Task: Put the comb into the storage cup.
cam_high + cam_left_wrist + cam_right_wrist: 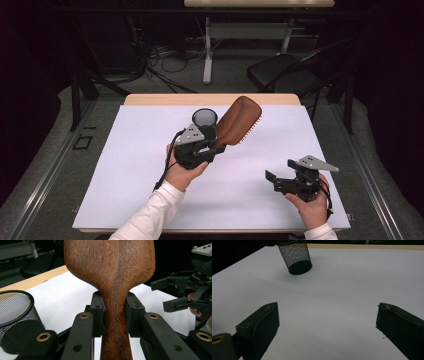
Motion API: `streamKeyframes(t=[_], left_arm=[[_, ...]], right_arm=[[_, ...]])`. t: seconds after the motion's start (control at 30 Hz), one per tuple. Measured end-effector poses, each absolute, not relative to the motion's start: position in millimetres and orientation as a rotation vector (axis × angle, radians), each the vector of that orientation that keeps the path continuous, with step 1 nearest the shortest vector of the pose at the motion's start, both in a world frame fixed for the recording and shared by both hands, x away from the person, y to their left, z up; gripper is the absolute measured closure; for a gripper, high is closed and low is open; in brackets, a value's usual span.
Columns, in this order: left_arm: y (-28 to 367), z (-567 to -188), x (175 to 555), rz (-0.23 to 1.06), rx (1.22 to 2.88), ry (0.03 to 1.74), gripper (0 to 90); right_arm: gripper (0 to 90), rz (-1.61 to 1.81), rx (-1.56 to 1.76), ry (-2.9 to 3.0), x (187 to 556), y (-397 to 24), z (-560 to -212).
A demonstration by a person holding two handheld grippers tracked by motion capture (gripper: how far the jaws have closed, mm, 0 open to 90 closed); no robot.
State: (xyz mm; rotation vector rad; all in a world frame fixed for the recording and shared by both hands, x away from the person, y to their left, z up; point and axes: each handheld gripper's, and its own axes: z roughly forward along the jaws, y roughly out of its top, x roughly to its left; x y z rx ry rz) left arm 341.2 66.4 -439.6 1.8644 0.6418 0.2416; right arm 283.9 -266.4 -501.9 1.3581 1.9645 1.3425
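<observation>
Left tongs clenched on the neck of a wooden hairbrush, pads pressing the handle from both sides in the left gripper view; brush lifted off the table, head slanting up toward the far edge, bristles turned toward the right edge, smooth brown back facing the left gripper's camera. Near the middle of the far edge, a black mesh cup upright on the white surface, just beside the brush head and just beyond the left tongs; same cup at the lower left of the left gripper view, and toward the far end of the table in the right gripper view. Right tongs released, jaws standing wide apart with nothing between them, only bare white table beneath in the right gripper view; held above the table near the right end of the near edge, well apart from brush and cup, pointing toward the left edge; seen again at the right of the left gripper view, jaws parted. Behind the table, a dark chair on the floor.
</observation>
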Motion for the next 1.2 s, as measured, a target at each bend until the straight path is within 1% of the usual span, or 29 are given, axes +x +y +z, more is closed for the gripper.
streamKeyframes(t=[0.5, 0.97, 1.2], left_arm=[[73, -442, 343, 0.255, 1.865, 0.638, 72.0], [78, -445, 343, 0.257, 1.852, 0.647, 72.0], [79, -445, 345, 0.23, 1.84, 0.645, 72.0]], right_arm=[[4.6, 1.423, 1.423, 2.013, 302, -262, -480], [6.2, 1.477, 1.456, 2.078, 319, -252, -447], [6.2, 1.481, 1.473, 2.101, 326, -246, -436]])
